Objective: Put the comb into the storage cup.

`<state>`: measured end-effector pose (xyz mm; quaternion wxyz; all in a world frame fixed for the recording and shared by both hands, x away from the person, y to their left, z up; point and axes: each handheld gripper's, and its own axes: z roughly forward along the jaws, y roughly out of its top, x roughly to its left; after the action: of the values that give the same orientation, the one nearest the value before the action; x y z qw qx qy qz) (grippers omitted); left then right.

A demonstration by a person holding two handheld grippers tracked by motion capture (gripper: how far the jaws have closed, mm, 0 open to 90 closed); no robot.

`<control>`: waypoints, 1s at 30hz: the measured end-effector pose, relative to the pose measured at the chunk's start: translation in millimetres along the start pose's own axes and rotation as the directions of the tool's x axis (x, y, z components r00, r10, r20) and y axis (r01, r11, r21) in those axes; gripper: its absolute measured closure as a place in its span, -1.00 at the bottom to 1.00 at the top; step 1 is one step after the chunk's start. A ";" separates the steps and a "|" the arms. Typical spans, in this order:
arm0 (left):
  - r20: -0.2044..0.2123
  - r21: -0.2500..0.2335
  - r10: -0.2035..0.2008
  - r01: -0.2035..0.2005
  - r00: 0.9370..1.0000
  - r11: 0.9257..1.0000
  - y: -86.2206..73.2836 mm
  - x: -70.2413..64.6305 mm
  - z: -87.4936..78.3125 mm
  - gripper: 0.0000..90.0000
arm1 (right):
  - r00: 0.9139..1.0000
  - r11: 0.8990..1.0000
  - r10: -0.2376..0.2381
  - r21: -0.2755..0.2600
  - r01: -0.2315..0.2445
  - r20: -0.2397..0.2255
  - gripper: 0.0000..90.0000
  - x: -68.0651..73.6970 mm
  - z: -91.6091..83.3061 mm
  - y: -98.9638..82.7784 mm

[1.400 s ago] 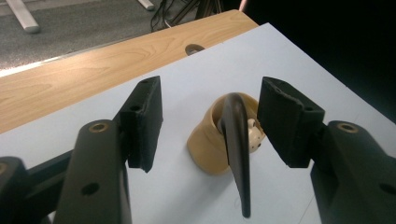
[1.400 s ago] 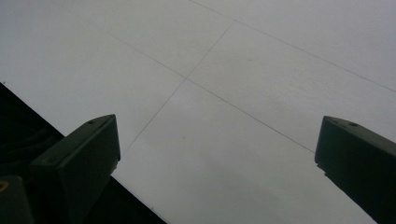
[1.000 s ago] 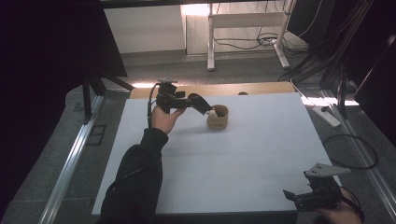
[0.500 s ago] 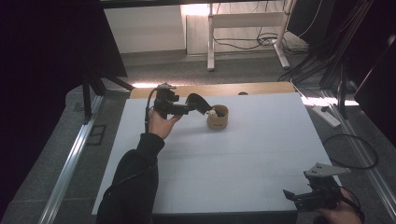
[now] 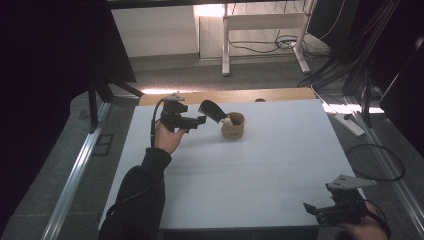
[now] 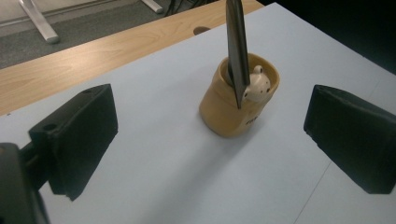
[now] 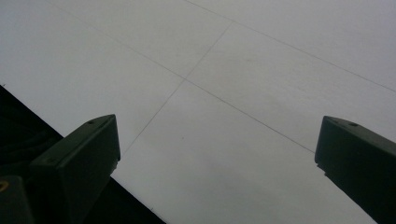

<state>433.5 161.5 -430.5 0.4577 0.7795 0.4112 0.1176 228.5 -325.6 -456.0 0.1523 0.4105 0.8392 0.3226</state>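
Risk of tipping: tan, round ceramic cup (image 5: 233, 126) at 12 o'clock on white table top (image 5: 260, 170), with long dark flat blade (image 5: 212, 109) leaning out toward 10 o'clock and small white figure at the rim. Left gripper (image 5: 199, 121) just beside, at 11 o'clock, jaws spread wide, empty, apart from the blade. Could knock that tall blade on closing in, probably toppling the cup. Right gripper (image 5: 312, 210) at 5 o'clock by the table edge, jaws likewise spread, empty, too far off to steady anything.
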 end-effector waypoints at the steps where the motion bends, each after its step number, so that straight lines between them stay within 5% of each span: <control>1: -0.003 -0.001 0.008 -0.008 1.000 1.000 -1.1 0.0 -1.2 -0.95 | 1.000 1.000 0.001 0.000 -0.001 0.000 -1.00 -0.1 0.0 0.0; 30: 0.016 -0.030 0.030 -0.029 0.999 0.999 -42.4 -3.1 -29.4 -0.98 | 0.999 0.999 0.033 -0.020 -0.032 0.009 -1.00 -2.3 -2.2 -0.7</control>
<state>392.5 187.7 -448.0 0.4710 0.7795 0.3940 0.1241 228.3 -328.7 -454.9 0.1548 0.4241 0.8285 0.3313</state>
